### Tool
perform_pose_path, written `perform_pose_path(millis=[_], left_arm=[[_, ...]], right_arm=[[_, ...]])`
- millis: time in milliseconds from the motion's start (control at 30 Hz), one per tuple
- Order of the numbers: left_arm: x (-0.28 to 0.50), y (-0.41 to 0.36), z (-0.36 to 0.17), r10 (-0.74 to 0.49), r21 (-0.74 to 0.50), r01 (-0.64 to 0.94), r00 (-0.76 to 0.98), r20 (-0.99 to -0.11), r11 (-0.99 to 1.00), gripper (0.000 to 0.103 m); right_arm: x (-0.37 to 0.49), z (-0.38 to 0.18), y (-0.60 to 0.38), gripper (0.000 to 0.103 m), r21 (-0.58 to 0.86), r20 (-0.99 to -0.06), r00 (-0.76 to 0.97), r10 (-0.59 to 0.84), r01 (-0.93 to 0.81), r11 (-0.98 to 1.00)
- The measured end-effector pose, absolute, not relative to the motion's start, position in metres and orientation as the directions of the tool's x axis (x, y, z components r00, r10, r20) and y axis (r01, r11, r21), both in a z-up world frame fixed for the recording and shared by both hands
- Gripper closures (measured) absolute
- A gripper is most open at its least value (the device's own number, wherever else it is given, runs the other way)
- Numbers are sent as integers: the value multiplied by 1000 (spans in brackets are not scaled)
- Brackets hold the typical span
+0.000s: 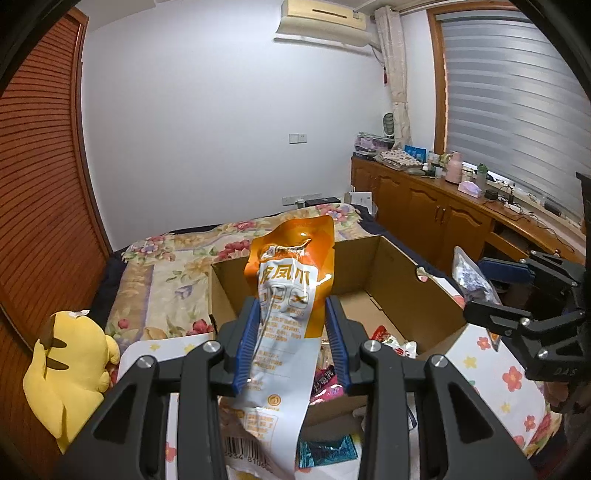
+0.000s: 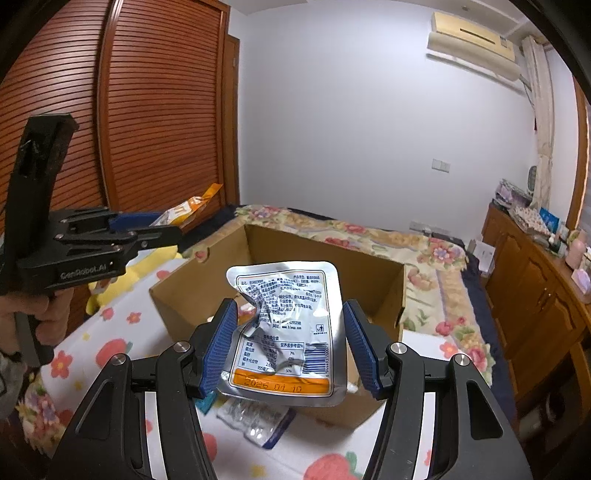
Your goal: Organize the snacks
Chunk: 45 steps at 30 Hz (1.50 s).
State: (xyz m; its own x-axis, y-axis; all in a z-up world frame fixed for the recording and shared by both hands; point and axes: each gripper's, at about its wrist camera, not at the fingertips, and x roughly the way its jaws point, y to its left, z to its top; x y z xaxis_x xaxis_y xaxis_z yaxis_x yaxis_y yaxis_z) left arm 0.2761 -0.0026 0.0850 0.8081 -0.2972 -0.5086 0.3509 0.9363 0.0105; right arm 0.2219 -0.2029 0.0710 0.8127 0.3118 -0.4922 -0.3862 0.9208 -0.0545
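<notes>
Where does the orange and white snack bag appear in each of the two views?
Left wrist view: the orange and white snack bag stands at centre, clamped in the left claw.
Right wrist view: it shows small at upper left, sticking out of that claw.
Shared landmark: the open cardboard box behind it.

A plain white wall [image 1: 207, 122] closes the far side of the room, with an air conditioner [image 1: 323, 16] mounted high on it and a light switch [image 1: 297, 138] lower down. On the left stands a slatted reddish-brown wardrobe [image 1: 37, 155], and on the right a window with grey blinds [image 1: 509, 88] sits above a long wooden cabinet [image 1: 424, 206] cluttered with bottles and boxes. A bed with a floral cover [image 1: 177, 266] fills the middle, a tied-back curtain [image 1: 397, 74] hanging in the far right corner.
</notes>
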Motion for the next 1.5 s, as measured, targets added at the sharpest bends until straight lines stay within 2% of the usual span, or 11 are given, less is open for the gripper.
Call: perform_pose_path(millis=[233, 500, 700, 967, 1033, 1100, 1367, 1433, 1500], left_arm=[[291, -12, 80, -323, -15, 366, 798, -509, 930, 68], [311, -33, 59, -327, -11, 386, 765, -555, 922, 68], [318, -44, 40, -314, 14, 402, 735, -601, 915, 67], [320, -48, 35, -312, 1, 395, 727, -611, 919, 66], [319, -47, 33, -313, 5, 399, 726, -613, 917, 63], [316, -48, 32, -319, 3, 404, 726, -610, 915, 51], [308, -43, 33, -332, 7, 418, 730, -597, 908, 47], [304, -42, 34, -341, 4, 425, 731, -591, 905, 41], [300, -40, 35, -343, 5, 424, 740, -578, 906, 26]], right_arm=[[253, 63, -192, 43, -90, -519, 812, 267, -362, 928], [271, 40, -189, 43, -145, -560, 804, 200, -333, 932], [291, 20, -208, 43, -75, -601, 776, 193, -295, 953], [304, 2, -221, 43, 15, -641, 736, 218, -272, 962], [306, -2, -224, 43, 26, -647, 731, 218, -265, 964], [307, -5, -224, 43, 43, -654, 722, 227, -264, 964], [306, -11, -223, 40, 54, -660, 713, 237, -269, 962], [303, -10, -223, 40, 69, -655, 711, 256, -281, 957], [301, -8, -224, 40, 79, -644, 717, 266, -283, 956]])
